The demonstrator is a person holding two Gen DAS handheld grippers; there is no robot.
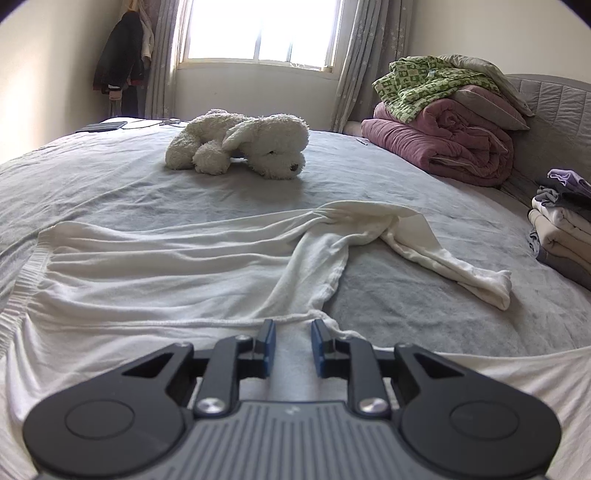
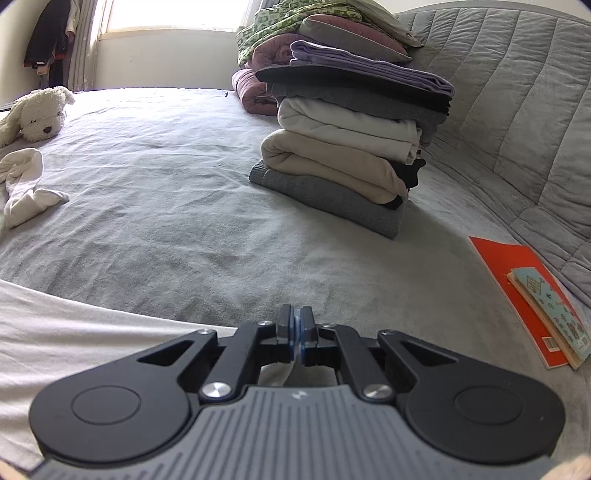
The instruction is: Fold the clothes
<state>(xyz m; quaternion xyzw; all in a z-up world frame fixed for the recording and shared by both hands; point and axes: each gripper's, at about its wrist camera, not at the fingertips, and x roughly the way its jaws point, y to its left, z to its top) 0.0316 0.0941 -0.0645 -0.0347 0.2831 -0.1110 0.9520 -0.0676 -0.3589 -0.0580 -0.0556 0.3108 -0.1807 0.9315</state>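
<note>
While the white garment [image 1: 166, 266] lies spread on the grey bed [image 1: 424, 295]:
Left gripper [image 1: 292, 328]: jaws apart, straddling its near hem.
Right gripper [image 2: 296, 321]: pinched shut on white cloth.
Room: bare sheet ahead; folded stack [image 2: 351, 140] and books [image 2: 535, 302] to the right.

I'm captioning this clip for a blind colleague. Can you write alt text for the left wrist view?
A left hand-held gripper straddles the near edge of a white garment spread on a grey bed. Beyond lie a white plush dog, rolled pink bedding and a bright window.
</note>
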